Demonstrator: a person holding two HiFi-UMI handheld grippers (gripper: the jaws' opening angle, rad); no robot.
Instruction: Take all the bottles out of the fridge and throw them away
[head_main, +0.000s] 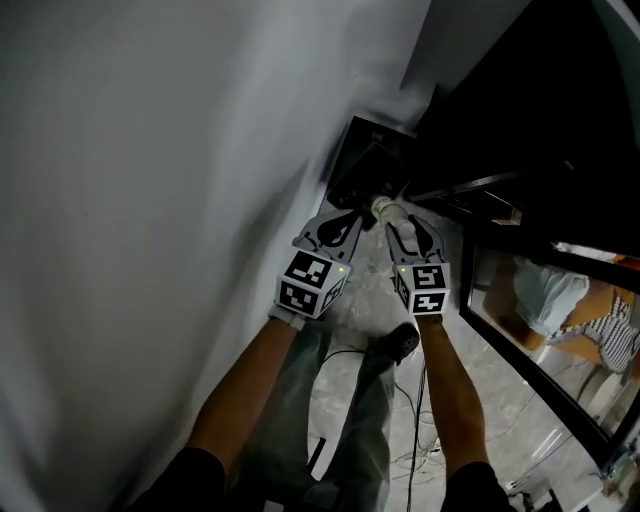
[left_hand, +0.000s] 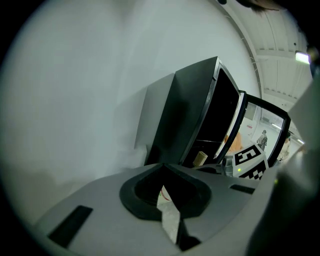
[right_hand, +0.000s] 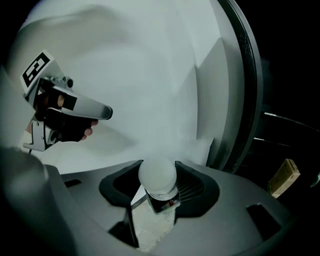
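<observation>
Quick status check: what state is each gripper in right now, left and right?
Left gripper: closed, nothing between the jaws.
Right gripper: closed on the white-capped bottle.

The bottle (right_hand: 157, 175) has a white cap, the left gripper (left_hand: 162, 167) and right gripper (head_main: 398, 216) are grey with black pads and black-and-white marker cubes, the fridge (head_main: 520, 100) is black and the wall (head_main: 150, 200) is pale grey.

Grey left tool (head_main: 349, 222) and right tool (head_main: 402, 228) bear black-and-white marker cubes (head_main: 312, 283); the person wears dark sleeves (head_main: 192, 470), grey trousers (head_main: 300, 400).
</observation>
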